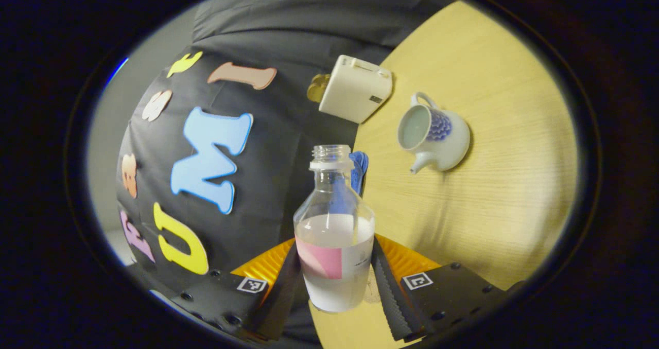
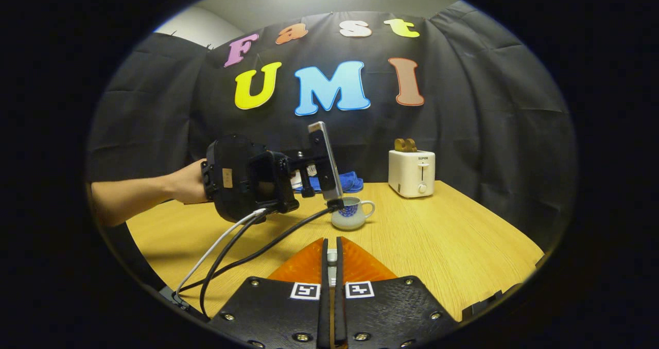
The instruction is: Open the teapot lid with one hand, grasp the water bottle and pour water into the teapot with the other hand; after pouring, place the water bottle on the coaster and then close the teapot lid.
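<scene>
between my left claw's (image 1: 337,282) two fingers sits the water bottle (image 1: 334,236), uncapped and part full of water, both fingers pressing on its lower body. its base is cut off from sight by my fingers and the view's lower edge. the left gripper view is tilted, so the wooden table (image 1: 489,194) slants across the right half. on it the teapot (image 1: 434,135) stands with its mouth open and its lid off; where the lid is i cannot make out. beyond it, at the table's far edge by the cloth wall, sits a white toaster (image 1: 355,87). a blue cloth (image 1: 360,166) peeks out behind the bottle neck, mostly hidden.

in the right gripper view, my right claw's (image 2: 332,266) fingers are pressed together, with something small and pale wedged between them that i cannot identify. farther off my hand (image 2: 188,184) holds the left claw's body (image 2: 247,184), which hides the bottle. the teapot (image 2: 352,212) rests near the table's middle, partly behind a cable, the toaster (image 2: 412,173) toward the far right edge.
</scene>
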Tool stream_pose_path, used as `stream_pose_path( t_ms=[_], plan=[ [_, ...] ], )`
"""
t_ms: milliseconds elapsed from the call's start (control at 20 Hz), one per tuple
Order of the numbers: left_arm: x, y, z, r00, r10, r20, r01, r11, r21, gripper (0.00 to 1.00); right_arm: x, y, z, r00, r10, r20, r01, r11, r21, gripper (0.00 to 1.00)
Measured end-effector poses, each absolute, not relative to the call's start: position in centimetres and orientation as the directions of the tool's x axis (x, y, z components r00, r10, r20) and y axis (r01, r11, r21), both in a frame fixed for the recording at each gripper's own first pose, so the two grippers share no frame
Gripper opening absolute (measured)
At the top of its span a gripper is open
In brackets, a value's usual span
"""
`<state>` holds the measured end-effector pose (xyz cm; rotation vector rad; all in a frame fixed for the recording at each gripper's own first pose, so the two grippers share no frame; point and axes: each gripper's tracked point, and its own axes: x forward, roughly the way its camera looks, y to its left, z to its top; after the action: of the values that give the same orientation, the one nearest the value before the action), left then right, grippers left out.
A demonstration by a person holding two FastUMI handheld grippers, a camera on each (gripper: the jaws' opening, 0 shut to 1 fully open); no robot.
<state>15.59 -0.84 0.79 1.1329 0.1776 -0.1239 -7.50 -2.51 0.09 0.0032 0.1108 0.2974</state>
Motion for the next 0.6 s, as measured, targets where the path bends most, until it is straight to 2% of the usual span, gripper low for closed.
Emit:
stream_pose_path(
  t_ms=[200, 350, 550, 600],
  plan=[
    [13.3, 2.6, 1.4, 0.986, 0.005, -0.166, 0.118, 0.679, 0.724, 0.88, -5.6, -0.9, 1.3, 0.945, 0.316, -0.088, -0.316, 0.949, 0.011, 0.04],
    [12.6, 4.7, 2.4, 0.993, -0.029, -0.111, 0.083, 0.851, 0.519, 0.88, -4.3, 0.0, 2.0, 0.945, 0.318, -0.074, -0.319, 0.948, -0.004, 0.04],
    [12.9, 8.7, 1.9, 0.997, -0.024, -0.075, 0.042, 0.966, 0.254, 0.87, -2.7, 1.3, 1.9, 0.941, 0.329, -0.075, -0.330, 0.944, -0.011, 0.04],
    [13.3, 10.5, 2.0, 0.999, 0.008, -0.049, 0.000, 0.987, 0.158, 0.87, -2.3, 1.6, 1.7, 0.941, 0.329, -0.081, -0.331, 0.943, -0.011, 0.04]
  ],
)
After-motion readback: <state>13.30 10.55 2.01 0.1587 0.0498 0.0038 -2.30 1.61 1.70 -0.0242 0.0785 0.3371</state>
